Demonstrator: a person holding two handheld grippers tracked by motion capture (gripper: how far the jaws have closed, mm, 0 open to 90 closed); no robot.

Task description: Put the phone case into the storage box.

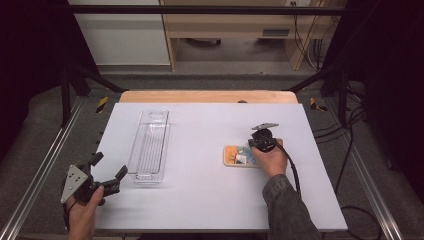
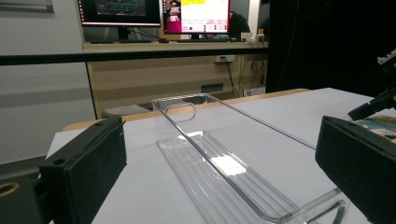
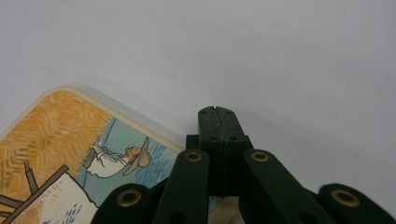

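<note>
Right hand-held gripper (image 1: 261, 144) jaws together, tips at the edge of a picture tile (image 1: 239, 156) lying flat right of centre on the tabletop (image 1: 200, 200), left hand-held gripper (image 1: 107, 172) jaws apart, just beside a clear tray (image 1: 150, 145).

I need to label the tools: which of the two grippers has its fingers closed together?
The right gripper, above the picture card. Its fingers are pressed together, while the left gripper, beside the clear tray, has them wide apart.
</note>
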